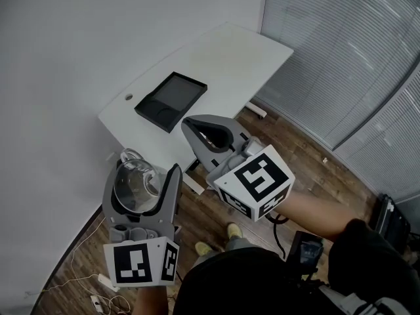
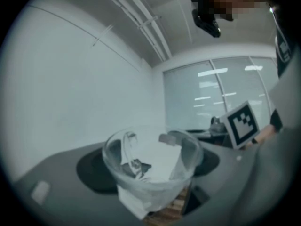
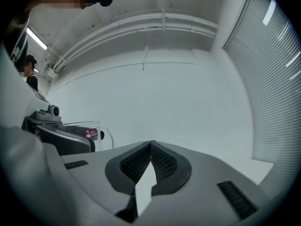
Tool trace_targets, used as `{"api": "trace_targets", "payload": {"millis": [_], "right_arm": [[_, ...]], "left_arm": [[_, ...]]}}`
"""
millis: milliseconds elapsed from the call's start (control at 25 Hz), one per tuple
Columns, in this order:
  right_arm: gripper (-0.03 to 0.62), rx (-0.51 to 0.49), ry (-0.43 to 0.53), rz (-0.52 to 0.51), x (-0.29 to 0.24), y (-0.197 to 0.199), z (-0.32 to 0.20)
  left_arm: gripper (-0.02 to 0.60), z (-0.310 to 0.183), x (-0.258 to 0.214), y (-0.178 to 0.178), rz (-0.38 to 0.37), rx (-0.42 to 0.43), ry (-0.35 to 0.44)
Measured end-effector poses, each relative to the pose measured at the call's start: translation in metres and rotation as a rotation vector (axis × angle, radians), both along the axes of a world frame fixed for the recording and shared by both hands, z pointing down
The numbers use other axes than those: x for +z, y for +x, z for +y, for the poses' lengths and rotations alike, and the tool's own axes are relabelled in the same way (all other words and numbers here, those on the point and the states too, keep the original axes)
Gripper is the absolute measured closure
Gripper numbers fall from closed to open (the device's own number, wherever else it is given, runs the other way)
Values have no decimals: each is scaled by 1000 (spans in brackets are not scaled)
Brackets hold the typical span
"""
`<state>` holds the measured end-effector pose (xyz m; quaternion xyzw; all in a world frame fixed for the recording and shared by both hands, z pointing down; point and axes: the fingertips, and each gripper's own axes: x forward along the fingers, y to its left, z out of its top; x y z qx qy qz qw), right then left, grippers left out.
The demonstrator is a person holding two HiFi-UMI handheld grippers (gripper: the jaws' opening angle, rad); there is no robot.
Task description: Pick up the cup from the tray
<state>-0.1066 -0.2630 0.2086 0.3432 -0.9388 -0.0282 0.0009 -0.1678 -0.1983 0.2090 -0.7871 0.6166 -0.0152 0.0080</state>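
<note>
A clear glass cup (image 1: 134, 184) with a handle sits between the jaws of my left gripper (image 1: 147, 170), which is shut on it and holds it in the air, well off the table. In the left gripper view the cup (image 2: 150, 168) fills the space between the jaws, rim toward the camera. The black tray (image 1: 170, 99) lies on the white table (image 1: 223, 58) with nothing in it. My right gripper (image 1: 186, 122) is shut and holds nothing; its pads (image 3: 162, 161) meet at the tips. From the right gripper view the cup (image 3: 94, 134) shows at the left, with a red label.
The table stands against a white wall, with window blinds (image 1: 341, 51) on the right. The floor is wood, and cables and a power strip (image 1: 98, 287) lie at the lower left. The person's shoes (image 1: 233, 230) are below the grippers.
</note>
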Motion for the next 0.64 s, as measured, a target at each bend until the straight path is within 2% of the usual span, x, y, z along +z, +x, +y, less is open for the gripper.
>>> {"api": "trace_targets", "payload": {"millis": [160,640], "right_arm": [[583,1,8,1,-4,-9,5],[583,-2,17,2,-8,-4,4]], "left_arm": [[167,4,-4,-8,-1,2,9],[167,2,-7,-1,-8,7,18]]}}
